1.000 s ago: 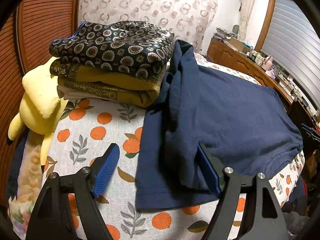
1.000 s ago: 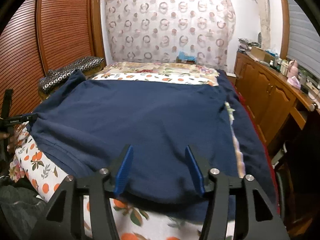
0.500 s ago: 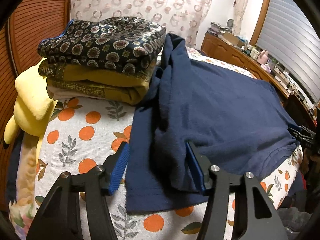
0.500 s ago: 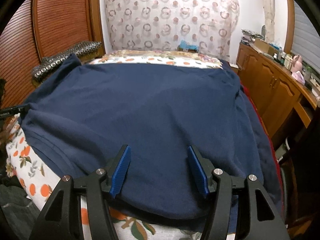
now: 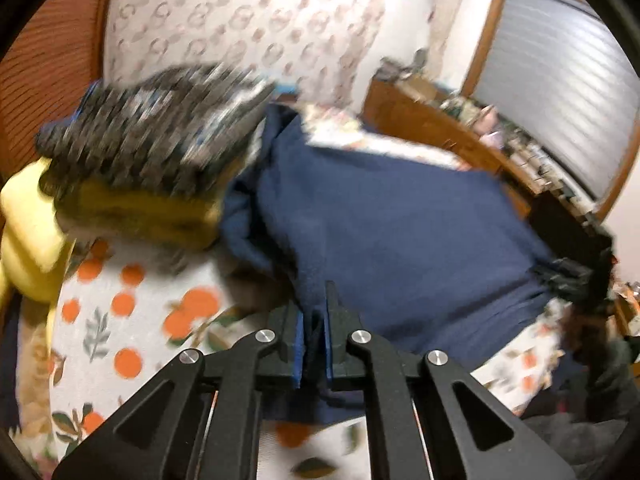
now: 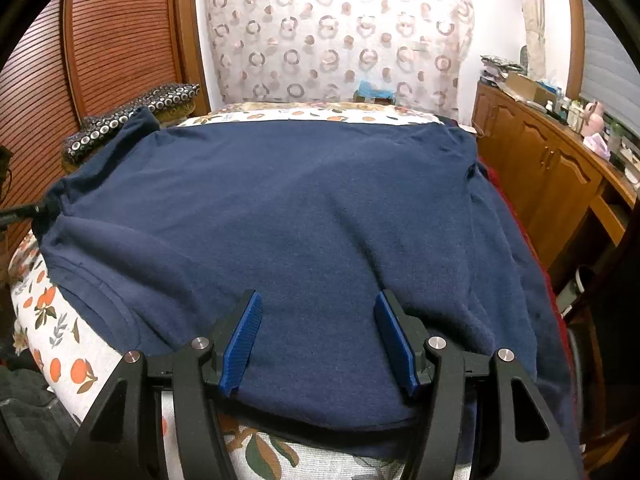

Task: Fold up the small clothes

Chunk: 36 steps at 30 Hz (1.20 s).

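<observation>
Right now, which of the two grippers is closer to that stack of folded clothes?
Left. The left gripper pinches the navy shirt at the edge beside the stack of folded clothes. The right gripper sits open at the shirt's other end.

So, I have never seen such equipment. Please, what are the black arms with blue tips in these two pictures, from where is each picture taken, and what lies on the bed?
They are hand-held grippers, one in each of a person's hands, each carrying a camera that looks along its two fingers. In the left camera's picture, the left gripper is shut on a fold of the dark blue knit garment. In the right camera's picture, the right gripper stands open over that garment's near edge, holding nothing. The garment is spread on an orange-print bedsheet. Beside it sits a stack of folded patterned clothes and a yellow plush toy.
</observation>
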Motion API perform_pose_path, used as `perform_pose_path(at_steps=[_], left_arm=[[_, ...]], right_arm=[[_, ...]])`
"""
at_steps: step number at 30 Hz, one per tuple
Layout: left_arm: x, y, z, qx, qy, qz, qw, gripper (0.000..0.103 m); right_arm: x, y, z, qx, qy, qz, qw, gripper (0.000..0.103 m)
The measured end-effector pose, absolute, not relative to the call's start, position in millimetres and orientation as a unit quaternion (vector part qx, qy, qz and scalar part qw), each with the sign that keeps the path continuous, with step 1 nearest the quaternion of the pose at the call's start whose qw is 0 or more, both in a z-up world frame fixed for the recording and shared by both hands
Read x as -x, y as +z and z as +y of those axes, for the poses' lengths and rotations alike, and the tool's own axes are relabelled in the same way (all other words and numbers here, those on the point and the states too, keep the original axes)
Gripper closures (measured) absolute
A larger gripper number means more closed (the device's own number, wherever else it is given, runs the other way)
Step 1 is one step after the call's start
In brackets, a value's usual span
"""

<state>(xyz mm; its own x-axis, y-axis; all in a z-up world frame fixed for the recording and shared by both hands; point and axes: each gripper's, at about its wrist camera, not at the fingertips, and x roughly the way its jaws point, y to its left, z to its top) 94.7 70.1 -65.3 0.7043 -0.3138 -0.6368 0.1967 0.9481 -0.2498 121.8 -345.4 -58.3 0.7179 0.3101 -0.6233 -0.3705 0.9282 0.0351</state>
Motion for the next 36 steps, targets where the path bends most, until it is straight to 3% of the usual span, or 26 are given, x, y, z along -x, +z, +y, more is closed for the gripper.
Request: perform_pose_path(at_steps=[12,36], left_arm=[[-135,14,-11,0.052,-0.237,0.288,0.926,0.095],[-162,65,-178,-0.025,-0.38,0.272,0.884,0.095]], right_arm=[[-114,-60,-358,0.021,0.169,0.33,0.928,0.042],[-67,-57,-379,-0.029,0.142,0.285,0.947,0.042]])
